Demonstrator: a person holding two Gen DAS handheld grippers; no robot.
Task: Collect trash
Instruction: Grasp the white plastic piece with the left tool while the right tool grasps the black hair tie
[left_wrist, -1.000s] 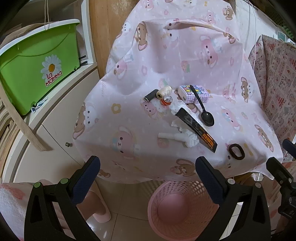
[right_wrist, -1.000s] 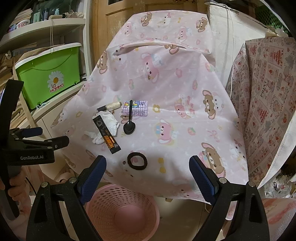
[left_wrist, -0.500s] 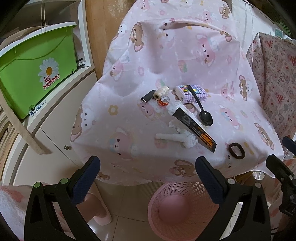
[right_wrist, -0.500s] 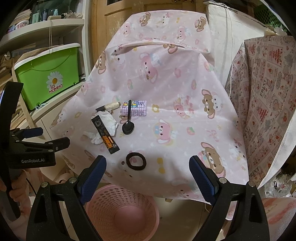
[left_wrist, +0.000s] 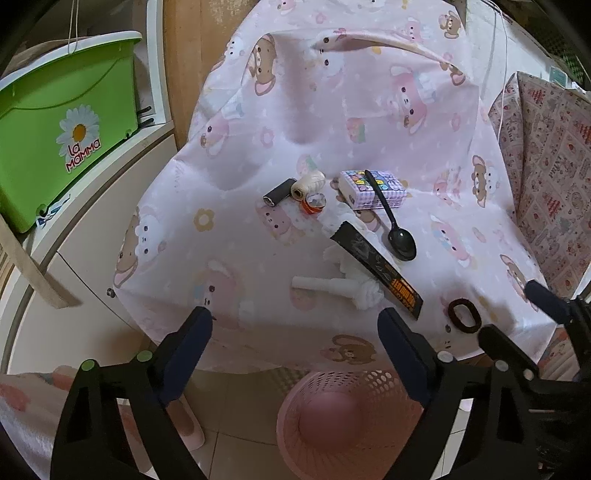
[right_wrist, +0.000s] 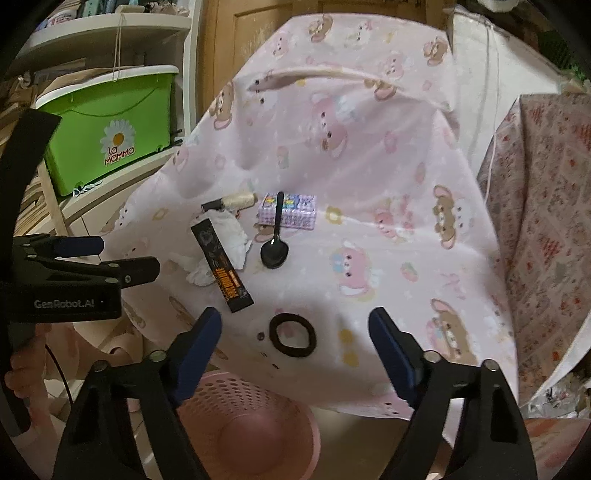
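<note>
On the pink bear-print cloth (left_wrist: 332, 122) lie a black wrapper with orange print (left_wrist: 376, 266) (right_wrist: 221, 266) and crumpled white tissues (left_wrist: 354, 288) (right_wrist: 231, 236) under and beside it. A pink perforated basket (left_wrist: 369, 384) (right_wrist: 236, 398) stands on the floor below the table's near edge. My left gripper (left_wrist: 295, 325) hovers before that edge, short of the tissues; its jaws are closing with nothing between them. My right gripper (right_wrist: 294, 321) hangs just over a black hair tie (right_wrist: 291, 334), its jaws also closing on nothing.
A black spoon (left_wrist: 400, 240) leans on a purple tissue pack (left_wrist: 391, 184), with thread spools (left_wrist: 306, 182) and a small orange roll (left_wrist: 314, 203) beside it. A green bin (left_wrist: 55, 129) sits on a shelf at left. A patterned cloth (left_wrist: 546, 166) hangs at right.
Both pairs of jaws have narrowed a little. The right gripper has come slightly nearer the table, over the hair tie. Nothing on the cloth has moved.
</note>
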